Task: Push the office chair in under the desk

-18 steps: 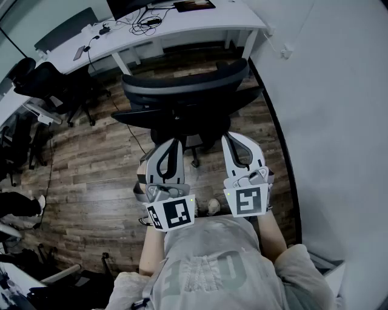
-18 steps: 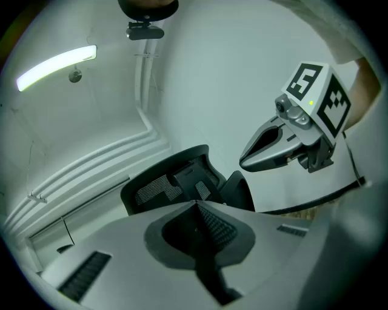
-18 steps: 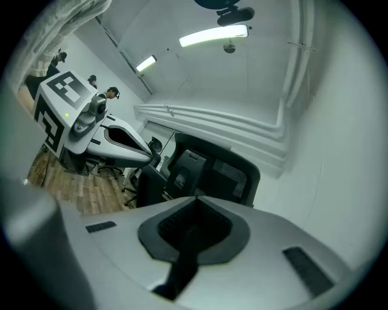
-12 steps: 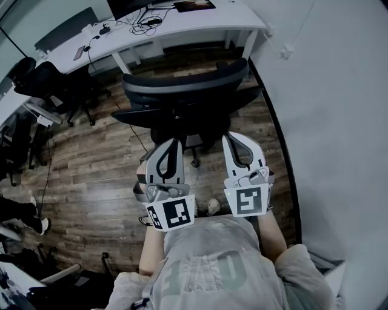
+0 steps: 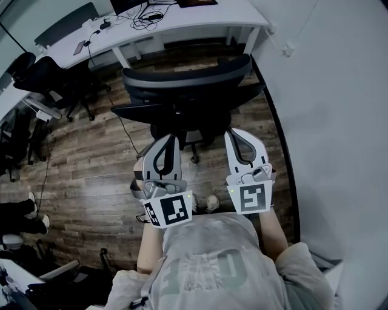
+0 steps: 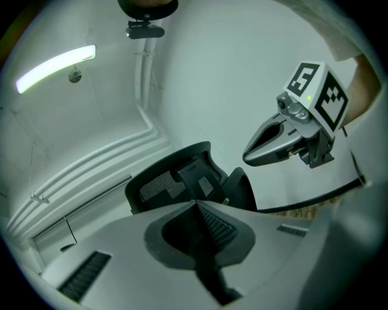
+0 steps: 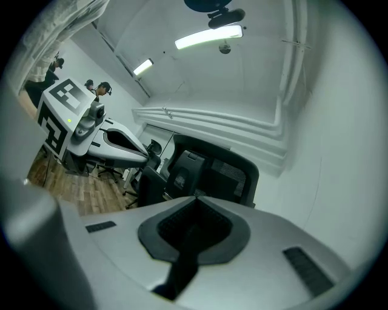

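A black mesh-back office chair (image 5: pixel 182 91) stands on the wooden floor, its back toward me, in front of a white desk (image 5: pixel 200 18) at the top of the head view. My left gripper (image 5: pixel 171 138) and right gripper (image 5: pixel 233 132) are side by side, level, pointing at the chair's back from just behind it. Both are shut with nothing between the jaws. Whether the tips touch the chair I cannot tell. The left gripper view has the shut left gripper (image 6: pixel 195 203), the chair (image 6: pixel 176 181) beyond it, and the right gripper (image 6: pixel 285 142). In the right gripper view the chair (image 7: pixel 212 172) stands ahead of the shut right gripper (image 7: pixel 195 198).
A white wall (image 5: pixel 339 121) runs close along the right of the chair. Other black chairs (image 5: pixel 54 85) stand at a second desk on the left. Cables (image 5: pixel 145 15) lie on the desk. A person's legs (image 5: pixel 24 215) show at the left edge.
The chair and desk sit slightly higher in the head view. Both grippers stay shut and side by side. The person's legs at the left edge have shifted.
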Demonstrator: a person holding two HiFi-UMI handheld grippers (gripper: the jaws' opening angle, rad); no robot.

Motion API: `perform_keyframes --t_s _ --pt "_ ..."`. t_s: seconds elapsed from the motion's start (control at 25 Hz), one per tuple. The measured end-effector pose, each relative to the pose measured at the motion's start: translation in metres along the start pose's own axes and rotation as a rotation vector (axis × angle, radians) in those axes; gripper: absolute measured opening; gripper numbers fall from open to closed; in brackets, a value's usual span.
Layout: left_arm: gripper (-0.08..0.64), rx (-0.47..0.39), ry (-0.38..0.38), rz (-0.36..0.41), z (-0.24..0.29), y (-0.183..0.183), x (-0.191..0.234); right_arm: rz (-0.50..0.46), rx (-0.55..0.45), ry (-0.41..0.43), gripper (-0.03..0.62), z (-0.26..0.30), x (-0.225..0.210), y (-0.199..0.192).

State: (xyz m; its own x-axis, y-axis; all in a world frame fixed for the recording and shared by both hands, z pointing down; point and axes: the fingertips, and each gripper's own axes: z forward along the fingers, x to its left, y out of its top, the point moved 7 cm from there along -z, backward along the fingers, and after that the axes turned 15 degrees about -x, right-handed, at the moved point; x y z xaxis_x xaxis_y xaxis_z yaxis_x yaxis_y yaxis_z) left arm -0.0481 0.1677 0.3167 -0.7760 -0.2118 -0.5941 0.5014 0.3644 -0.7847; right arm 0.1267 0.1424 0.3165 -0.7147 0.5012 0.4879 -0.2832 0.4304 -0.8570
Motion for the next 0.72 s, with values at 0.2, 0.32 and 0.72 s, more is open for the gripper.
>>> perform_keyframes --t_s 0.2,0.32,0.72 --pt "0.014 -0.001 0.006 -0.004 -0.001 -0.004 0.007 -0.004 -0.001 0.020 0.021 0.003 -0.001 -0.002" --pt "0.014 -0.002 0.013 -0.011 -0.001 -0.007 0.010 0.013 0.012 0.016 0.021 0.004 -0.002 -0.004" --pt "0.014 -0.036 -0.019 -0.032 -0.003 -0.027 0.033 -0.008 0.054 0.005 0.021 0.028 0.017 -0.003"
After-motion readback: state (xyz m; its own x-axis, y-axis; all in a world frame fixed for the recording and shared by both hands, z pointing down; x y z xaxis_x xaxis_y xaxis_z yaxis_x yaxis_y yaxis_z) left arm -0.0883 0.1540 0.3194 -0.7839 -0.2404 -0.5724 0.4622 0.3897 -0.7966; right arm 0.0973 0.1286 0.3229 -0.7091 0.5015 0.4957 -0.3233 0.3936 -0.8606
